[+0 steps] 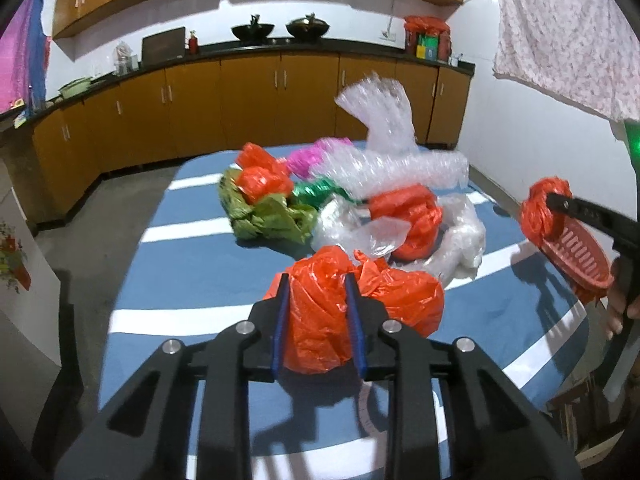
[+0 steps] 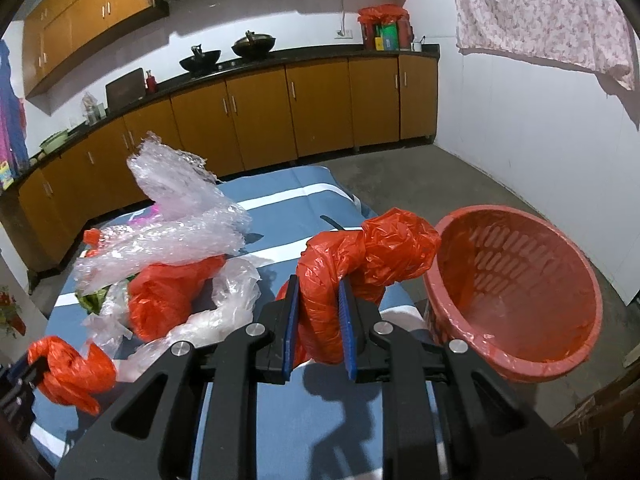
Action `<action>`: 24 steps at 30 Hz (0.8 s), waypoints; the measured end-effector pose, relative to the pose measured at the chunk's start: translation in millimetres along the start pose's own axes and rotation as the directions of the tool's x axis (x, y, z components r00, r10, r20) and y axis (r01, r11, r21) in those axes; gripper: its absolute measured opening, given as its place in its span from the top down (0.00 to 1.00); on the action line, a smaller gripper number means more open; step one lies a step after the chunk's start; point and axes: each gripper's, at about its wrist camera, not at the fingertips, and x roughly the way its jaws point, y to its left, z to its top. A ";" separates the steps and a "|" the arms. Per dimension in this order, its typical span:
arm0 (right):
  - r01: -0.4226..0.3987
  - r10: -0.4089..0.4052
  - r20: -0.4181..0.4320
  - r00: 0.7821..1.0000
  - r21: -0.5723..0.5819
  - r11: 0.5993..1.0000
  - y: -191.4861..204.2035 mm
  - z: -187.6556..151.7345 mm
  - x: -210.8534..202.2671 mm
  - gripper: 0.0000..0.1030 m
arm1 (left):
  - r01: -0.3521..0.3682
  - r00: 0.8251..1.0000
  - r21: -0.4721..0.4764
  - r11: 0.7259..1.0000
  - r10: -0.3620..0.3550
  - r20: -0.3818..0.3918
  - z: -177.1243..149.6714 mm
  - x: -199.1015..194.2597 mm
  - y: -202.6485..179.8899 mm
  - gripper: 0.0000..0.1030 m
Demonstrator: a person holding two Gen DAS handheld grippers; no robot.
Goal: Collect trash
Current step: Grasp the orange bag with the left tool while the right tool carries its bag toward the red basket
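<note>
Twisted red plastic bag, knotted into a rope-like wad (image 2: 352,264), is pinched between the blue-padded jaws of the right gripper (image 2: 320,312), jaws closed down to the wad's thickness; it hangs above the near edge of the blue-and-white striped counter (image 2: 304,196), just left of the round red slotted plastic basket (image 2: 516,292). Basket is lined with red film and tipped with its mouth toward the camera; looks empty as far as can be seen. Step in hand, as judged: carry this wad right and let go inside the basket. To do it well: clear the near rim before opening, bring the trailing knotted end over the mouth too, then open fully so the film does not cling to the pads. A light bag may spring back out, so drop low. Second crumpled red plastic bag (image 1: 320,320) sits between the jaws of the left gripper (image 1: 316,300), jaws closed on it to about its width; whether lifted or resting on the counter cannot be told. Farther back on the counter: clear bubble-wrap sheet (image 1: 384,152), green crumpled film (image 1: 268,216), a pink scrap (image 1: 308,158), more red bags (image 1: 408,212).
</note>
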 end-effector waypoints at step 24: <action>0.092 -0.100 0.085 0.991 0.094 0.991 -96.4 9.2 -63.2 0.81 | 0.186 0.969 0.101 0.977 -0.199 0.147 76.5 -24.9 -120.7 0.74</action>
